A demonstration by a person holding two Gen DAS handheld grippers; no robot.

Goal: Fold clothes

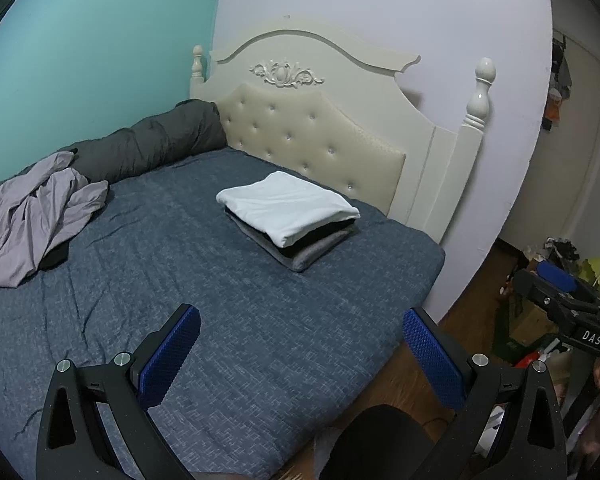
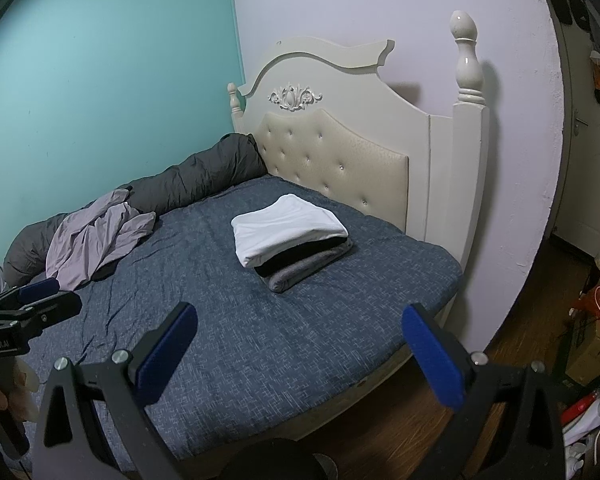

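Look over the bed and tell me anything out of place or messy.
One thing stands out: a crumpled lilac garment lies in an unfolded heap at the far side of the bed, partly against the rolled grey duvet. The folded stack near the headboard looks neat. Both grippers, left and right, are open and empty.

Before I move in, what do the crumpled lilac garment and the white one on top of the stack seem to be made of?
Crumpled lilac garment: looks like a thin, matte knit, perhaps jersey; it collapses into many soft, fine creases. White folded garment: seems a thicker, matte cotton-like knit; it holds smooth, rounded fold edges with few wrinkles. Neither weave is resolvable, so both are guesses.
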